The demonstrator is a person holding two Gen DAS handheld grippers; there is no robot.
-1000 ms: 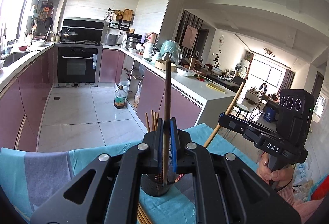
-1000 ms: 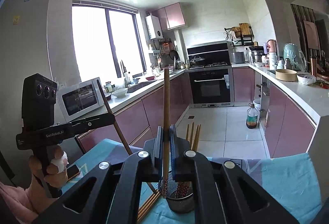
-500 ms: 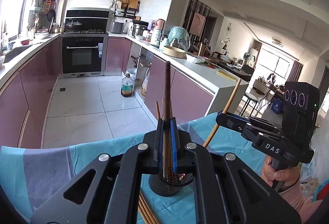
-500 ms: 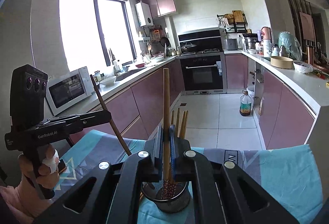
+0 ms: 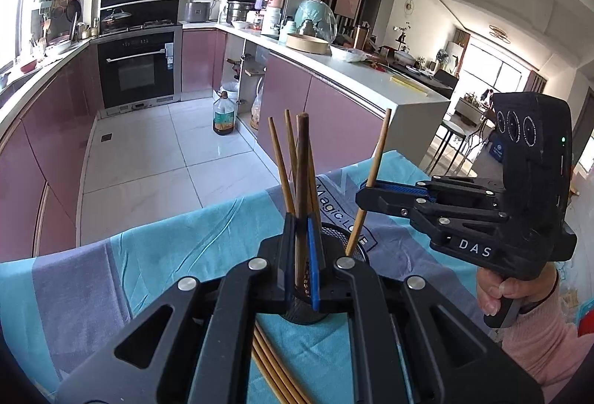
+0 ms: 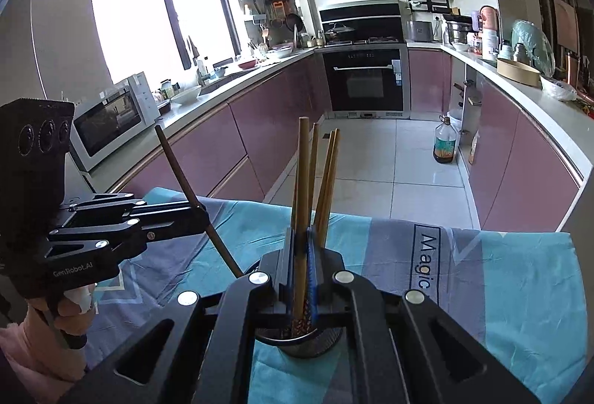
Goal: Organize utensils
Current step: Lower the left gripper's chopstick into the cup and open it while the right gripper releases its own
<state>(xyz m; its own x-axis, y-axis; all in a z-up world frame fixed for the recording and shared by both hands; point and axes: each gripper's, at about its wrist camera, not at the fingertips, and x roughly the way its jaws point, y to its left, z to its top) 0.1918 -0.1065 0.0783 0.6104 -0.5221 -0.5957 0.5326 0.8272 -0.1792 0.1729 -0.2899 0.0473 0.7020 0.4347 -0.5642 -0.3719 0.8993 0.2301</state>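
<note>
A black mesh utensil holder (image 5: 336, 232) stands on the teal and grey cloth (image 5: 167, 255), with several light wooden chopsticks (image 5: 278, 162) upright in it. My left gripper (image 5: 300, 222) is shut on a dark brown chopstick (image 5: 302, 162), held upright just above the holder. From the right, my right gripper (image 5: 365, 188) is shut on a light wooden chopstick (image 5: 378, 151) whose lower end slants into the holder. In the right wrist view the right gripper (image 6: 301, 237) holds this light chopstick (image 6: 302, 173) over the holder (image 6: 315, 344), and the left gripper (image 6: 202, 214) grips the dark chopstick (image 6: 174, 162) at the left.
Several loose chopsticks (image 5: 271, 367) lie on the cloth under my left gripper. The table's far edge drops to a tiled kitchen floor with an oil bottle (image 5: 224, 118). Pink cabinets, an oven (image 6: 365, 81) and a microwave (image 6: 111, 118) stand beyond.
Both grippers have sunk and tipped downward toward the holder, each still gripping its chopstick. The chopsticks' lower ends have come down to the holder's mouth.
</note>
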